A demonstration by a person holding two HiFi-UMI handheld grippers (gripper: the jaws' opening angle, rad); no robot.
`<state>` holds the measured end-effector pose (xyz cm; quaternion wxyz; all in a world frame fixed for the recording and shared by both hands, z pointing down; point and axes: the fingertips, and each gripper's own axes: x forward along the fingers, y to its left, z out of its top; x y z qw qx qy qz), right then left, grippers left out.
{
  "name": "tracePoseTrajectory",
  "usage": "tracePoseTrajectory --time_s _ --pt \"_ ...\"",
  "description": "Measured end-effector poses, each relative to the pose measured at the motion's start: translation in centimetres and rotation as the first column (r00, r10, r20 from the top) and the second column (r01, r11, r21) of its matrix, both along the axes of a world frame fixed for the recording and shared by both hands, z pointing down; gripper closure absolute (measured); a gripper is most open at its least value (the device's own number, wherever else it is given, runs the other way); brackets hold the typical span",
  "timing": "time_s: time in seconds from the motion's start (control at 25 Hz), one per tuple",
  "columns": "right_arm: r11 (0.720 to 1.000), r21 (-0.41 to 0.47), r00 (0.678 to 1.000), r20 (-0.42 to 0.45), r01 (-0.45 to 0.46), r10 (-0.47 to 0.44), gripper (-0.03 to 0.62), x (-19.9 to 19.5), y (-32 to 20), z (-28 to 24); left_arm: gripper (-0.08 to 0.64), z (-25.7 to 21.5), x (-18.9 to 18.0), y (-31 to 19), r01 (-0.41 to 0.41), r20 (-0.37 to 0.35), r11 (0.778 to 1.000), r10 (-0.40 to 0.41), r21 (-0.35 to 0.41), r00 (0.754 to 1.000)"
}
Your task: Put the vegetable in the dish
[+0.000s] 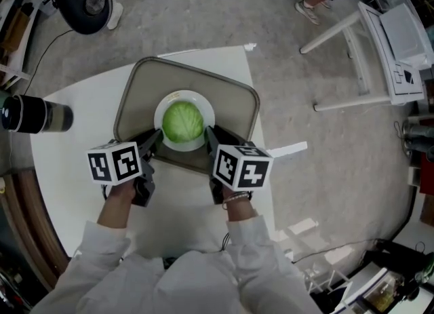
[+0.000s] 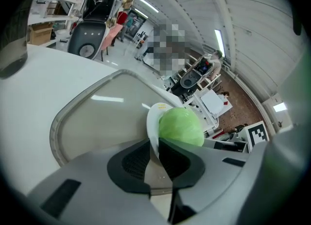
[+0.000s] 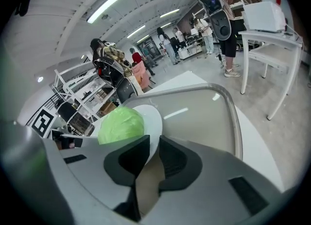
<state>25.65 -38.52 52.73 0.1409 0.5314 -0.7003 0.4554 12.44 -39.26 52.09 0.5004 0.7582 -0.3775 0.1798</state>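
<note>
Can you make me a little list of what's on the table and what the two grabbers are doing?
vegetable: green cabbage, sitting in the dish
dish: white, within the tray's outline
tray: grey-brown, on the table
table: white
left gripper: jaws shut on the dish's rim
right gripper: jaws shut on the rim's opposite side
dish resting or lifted: cannot tell
</note>
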Motion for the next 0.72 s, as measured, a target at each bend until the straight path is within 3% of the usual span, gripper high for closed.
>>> tracePoseTrajectory --time_s 0.56,0.72 --pt "1.0 -0.016 0.997 -0.081 0.001 -0.002 0.532 -0.37 -0.31 0.24 0.508 0.58 -0.21 0.02 -0.029 0.077 0.999 0.032 -0.034 0.997" --pt "0.999 0.001 0.992 -0.122 0.042 -0.042 0.528 -0.4 -0.24 0.42 0.508 0.65 -0.1 0.1 -0.034 0.098 0.999 0.035 -0.019 0.995"
